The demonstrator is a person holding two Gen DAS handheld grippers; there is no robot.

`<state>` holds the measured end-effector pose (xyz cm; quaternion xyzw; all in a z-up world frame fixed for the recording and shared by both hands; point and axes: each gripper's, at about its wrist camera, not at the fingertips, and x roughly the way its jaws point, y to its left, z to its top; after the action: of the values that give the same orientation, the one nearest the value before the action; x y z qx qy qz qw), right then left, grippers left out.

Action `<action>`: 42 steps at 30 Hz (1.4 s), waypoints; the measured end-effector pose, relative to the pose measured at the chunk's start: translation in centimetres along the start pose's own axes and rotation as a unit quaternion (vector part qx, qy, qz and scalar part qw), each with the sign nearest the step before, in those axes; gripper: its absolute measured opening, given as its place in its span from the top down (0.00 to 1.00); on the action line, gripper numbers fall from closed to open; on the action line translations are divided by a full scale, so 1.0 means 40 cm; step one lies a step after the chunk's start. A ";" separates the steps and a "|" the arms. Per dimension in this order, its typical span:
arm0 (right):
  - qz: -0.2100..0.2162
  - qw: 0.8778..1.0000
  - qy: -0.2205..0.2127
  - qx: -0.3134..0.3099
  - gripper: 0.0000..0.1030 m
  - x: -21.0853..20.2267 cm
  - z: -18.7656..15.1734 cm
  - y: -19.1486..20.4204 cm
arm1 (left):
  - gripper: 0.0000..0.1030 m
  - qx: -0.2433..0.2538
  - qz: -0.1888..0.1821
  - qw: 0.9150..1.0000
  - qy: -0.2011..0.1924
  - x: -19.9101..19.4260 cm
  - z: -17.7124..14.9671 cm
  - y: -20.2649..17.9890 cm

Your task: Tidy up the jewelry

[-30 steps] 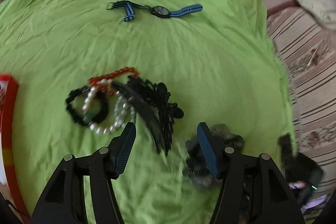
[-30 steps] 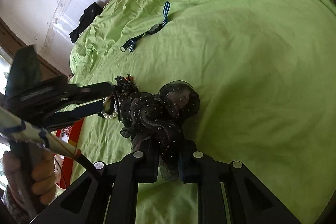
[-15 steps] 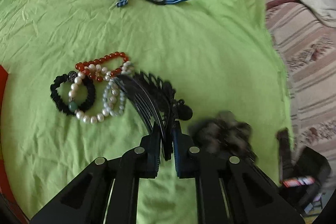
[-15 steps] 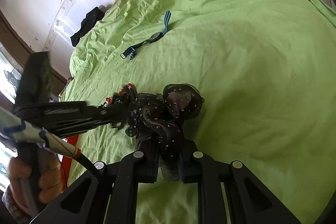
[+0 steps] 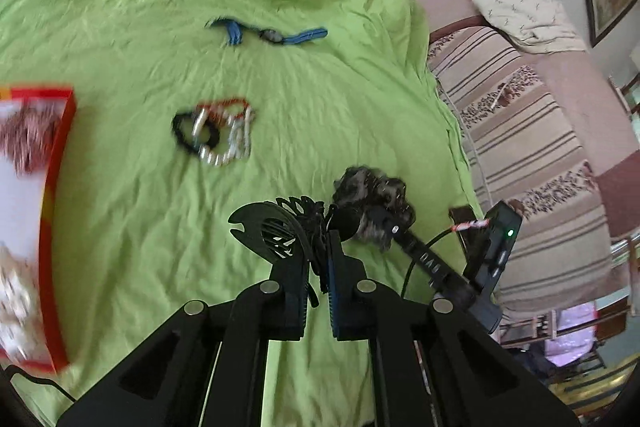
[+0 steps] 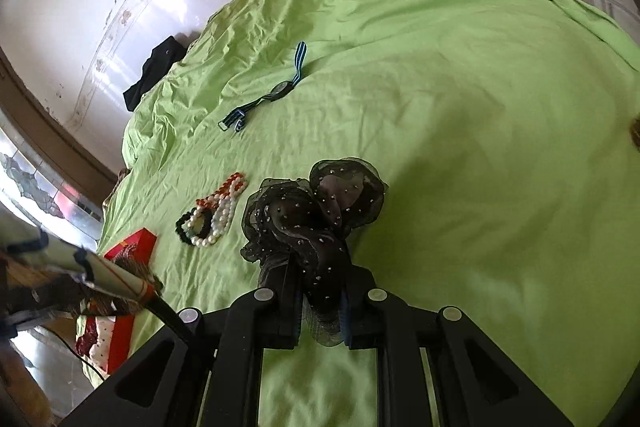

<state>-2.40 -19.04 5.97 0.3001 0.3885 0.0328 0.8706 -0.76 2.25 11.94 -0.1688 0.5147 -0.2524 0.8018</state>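
Jewelry here is split three ways. In the left wrist view a black comb-style hair clip (image 5: pixel 276 231) is pinched between the narrow jaws of the left gripper (image 5: pixel 316 267) and carried above the green sheet (image 5: pixel 120 211); a tangle of bead bracelets (image 5: pixel 216 131) lies well ahead, a blue-strapped watch (image 5: pixel 272 35) farther off, and a red box (image 5: pixel 60 163) sits at the left edge. The picture is blurred, so I judge the clip is on its way toward that box; it should be kept level and let go only once it is over the opening, since its teeth could snag. In the right wrist view the right gripper (image 6: pixel 320 311) is clamped on a black dotted mesh scrunchie (image 6: pixel 312 211) lifted off the sheet, with bracelets, watch and box to the left. The soft fabric droops, so lower it well in before opening.
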 end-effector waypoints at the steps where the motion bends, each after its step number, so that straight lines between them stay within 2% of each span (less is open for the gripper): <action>1: 0.001 1.000 0.002 -0.001 0.85 -0.010 -0.011 0.009 | 0.93 -0.008 -0.007 1.000 0.005 0.003 -0.022 0.017; 3: 0.002 1.000 0.011 -0.010 0.85 -0.034 -0.048 0.034 | 0.93 -0.023 -0.003 1.000 0.013 0.013 -0.075 0.060; 4: 0.000 1.000 0.015 -0.017 0.85 -0.044 -0.068 0.043 | 0.92 -0.020 0.014 1.000 0.016 0.020 -0.100 0.076; 9: -0.035 0.997 0.033 -0.063 0.85 -0.100 -0.153 0.077 | 0.85 0.029 0.074 0.997 0.005 -0.004 -0.173 0.076; 10: -0.042 0.996 0.038 -0.071 0.84 -0.107 -0.164 0.080 | 0.79 0.041 0.080 0.996 0.000 -0.017 -0.181 0.073; 11: -0.049 0.995 0.040 -0.077 0.80 -0.112 -0.173 0.080 | 0.71 0.043 0.082 0.996 -0.003 -0.025 -0.186 0.075; 13: -0.071 0.993 0.041 -0.091 0.75 -0.125 -0.186 0.078 | 0.62 0.040 0.082 0.996 -0.012 -0.049 -0.195 0.079; 15: -0.083 0.991 0.041 -0.096 0.63 -0.147 -0.197 0.070 | 0.60 0.037 0.082 0.996 -0.017 -0.072 -0.204 0.087; 17: -0.090 0.990 0.035 -0.100 0.44 -0.173 -0.202 0.066 | 0.58 0.039 0.084 0.996 -0.017 -0.088 -0.211 0.089; 18: -0.094 0.990 0.030 -0.105 0.41 -0.184 -0.202 0.067 | 0.56 0.042 0.085 0.995 -0.019 -0.096 -0.216 0.088; 20: -0.103 0.988 0.021 -0.114 0.37 -0.206 -0.202 0.067 | 0.44 0.052 0.088 0.995 -0.020 -0.102 -0.220 0.078; 24: -0.100 0.988 0.008 -0.116 0.31 -0.224 -0.176 0.069 | 0.42 0.071 0.093 0.993 -0.004 -0.063 -0.205 0.046; 28: -0.088 0.989 0.016 -0.116 0.28 -0.194 -0.153 0.079 | 0.41 0.117 0.121 0.986 0.018 0.018 -0.194 0.003; 32: -0.090 0.989 0.034 -0.117 0.28 -0.145 -0.149 0.080 | 0.41 0.139 0.149 0.978 0.034 0.087 -0.194 -0.013; 34: -0.092 0.988 0.041 -0.116 0.30 -0.126 -0.152 0.081 | 0.41 0.135 0.158 0.977 0.038 0.107 -0.195 -0.008; 36: -0.089 0.989 0.046 -0.113 0.43 -0.115 -0.155 0.079 | 0.57 0.120 0.162 0.978 0.045 0.118 -0.195 0.008; 37: -0.089 0.988 0.050 -0.112 0.54 -0.111 -0.155 0.079 | 0.69 0.112 0.165 0.979 0.049 0.121 -0.194 0.018; 38: -0.091 0.988 0.055 -0.112 0.68 -0.104 -0.157 0.077 | 0.70 0.106 0.162 0.980 0.049 0.117 -0.195 0.022; 41: -0.097 0.987 0.063 -0.108 0.82 -0.097 -0.159 0.070 | 0.70 0.097 0.150 0.983 0.035 0.085 -0.200 0.025; 42: -0.095 0.988 0.063 -0.103 0.83 -0.099 -0.158 0.068 | 0.70 0.094 0.144 0.985 0.030 0.069 -0.205 0.024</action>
<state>-9.07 -14.83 6.79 0.1677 0.4642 0.0089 0.8697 -7.04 1.36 6.02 -0.0095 0.5319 -0.1865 0.8259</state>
